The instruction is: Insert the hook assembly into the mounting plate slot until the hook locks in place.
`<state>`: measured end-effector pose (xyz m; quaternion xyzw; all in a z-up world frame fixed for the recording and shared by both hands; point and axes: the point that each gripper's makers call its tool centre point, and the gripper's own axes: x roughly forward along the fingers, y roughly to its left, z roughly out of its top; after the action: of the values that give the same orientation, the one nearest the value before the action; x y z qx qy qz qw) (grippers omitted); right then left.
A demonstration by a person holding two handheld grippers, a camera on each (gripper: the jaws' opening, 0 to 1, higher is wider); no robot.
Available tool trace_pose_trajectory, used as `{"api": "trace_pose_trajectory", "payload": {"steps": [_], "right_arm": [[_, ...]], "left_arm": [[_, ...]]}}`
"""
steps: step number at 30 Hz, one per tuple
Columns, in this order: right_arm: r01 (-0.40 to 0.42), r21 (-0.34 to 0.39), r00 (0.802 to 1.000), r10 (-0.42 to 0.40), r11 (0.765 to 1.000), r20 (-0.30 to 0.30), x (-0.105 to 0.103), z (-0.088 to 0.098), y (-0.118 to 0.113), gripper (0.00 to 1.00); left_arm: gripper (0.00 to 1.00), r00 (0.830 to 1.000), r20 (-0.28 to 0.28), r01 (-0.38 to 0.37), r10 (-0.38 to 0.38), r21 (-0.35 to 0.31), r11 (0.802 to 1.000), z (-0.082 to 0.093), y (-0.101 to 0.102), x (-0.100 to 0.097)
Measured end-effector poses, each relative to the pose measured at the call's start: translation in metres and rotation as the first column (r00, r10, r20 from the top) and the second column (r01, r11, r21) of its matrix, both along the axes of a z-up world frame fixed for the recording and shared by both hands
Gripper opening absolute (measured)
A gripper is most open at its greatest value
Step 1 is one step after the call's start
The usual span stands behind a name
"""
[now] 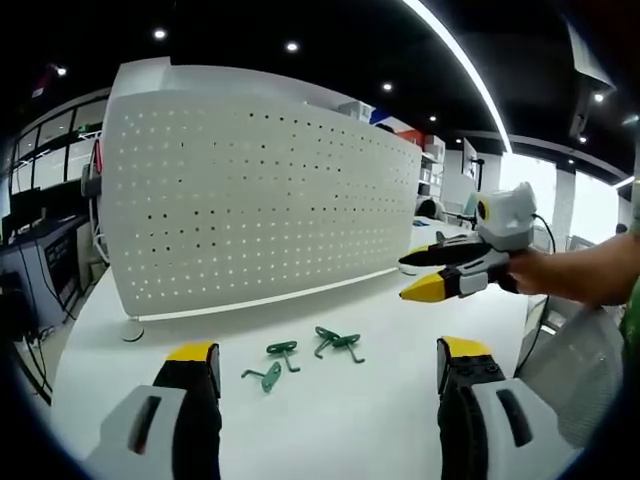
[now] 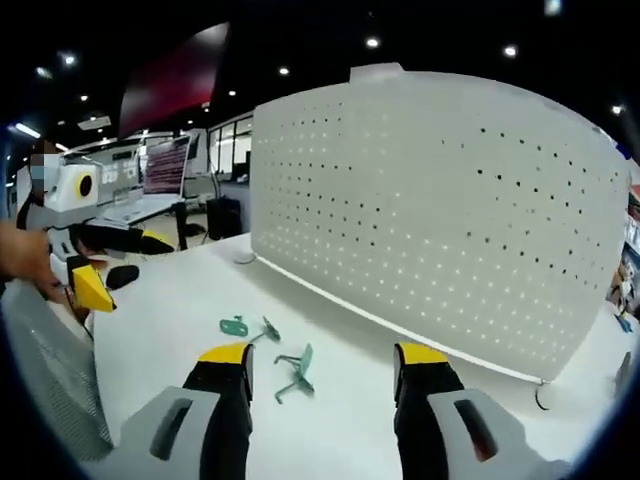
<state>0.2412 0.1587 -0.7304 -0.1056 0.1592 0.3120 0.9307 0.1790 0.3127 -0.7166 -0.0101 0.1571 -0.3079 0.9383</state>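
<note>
Hovering apart over hooks (image 1: 300,358): left gripper (image 1: 328,368), right gripper (image 2: 320,368), fingers spread.

Each tongs has two black jaws capped with yellow tips and set in pale grey housings with a dark oblong slot on top. In the left gripper view the left tongs (image 1: 328,362) rise from the bottom, and beside them the right tongs (image 1: 437,272) carry a white-grey body; a green sleeve edge shows behind that body. The right gripper view shows the right tongs' (image 2: 325,368) matching jaws.
</note>
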Motion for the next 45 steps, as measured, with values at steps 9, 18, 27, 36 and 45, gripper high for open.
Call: {"api": "trace_pose_trajectory", "payload": {"steps": [9, 18, 27, 36, 45], "right_arm": [[-0.012, -0.017, 0.999, 0.011, 1.000, -0.031, 0.012, -0.014, 0.006, 0.47], [-0.022, -0.032, 0.998, 0.019, 0.999, -0.067, 0.022, -0.026, 0.013, 0.38], [-0.027, -0.041, 0.995, 0.022, 0.999, -0.099, 0.033, -0.036, 0.022, 0.31], [-0.020, -0.046, 0.990, 0.013, 0.999, -0.142, 0.043, -0.050, 0.030, 0.26], [-0.038, -0.059, 0.984, 0.028, 0.998, -0.174, 0.046, -0.063, 0.040, 0.23]], "left_arm": [[0.92, 1.000, -0.008, -0.006, 0.006, -0.001, 1.000, -0.002, 0.002, 0.001], [0.91, 1.000, -0.015, -0.001, 0.001, -0.001, 1.000, -0.004, 0.000, 0.002], [0.92, 1.000, -0.023, 0.004, -0.004, -0.005, 1.000, -0.005, -0.001, 0.002], [0.91, 1.000, -0.023, 0.006, -0.006, -0.006, 1.000, -0.005, -0.002, 0.002], [0.91, 1.000, -0.028, 0.009, -0.009, -0.006, 1.000, -0.006, -0.003, 0.002]]}}
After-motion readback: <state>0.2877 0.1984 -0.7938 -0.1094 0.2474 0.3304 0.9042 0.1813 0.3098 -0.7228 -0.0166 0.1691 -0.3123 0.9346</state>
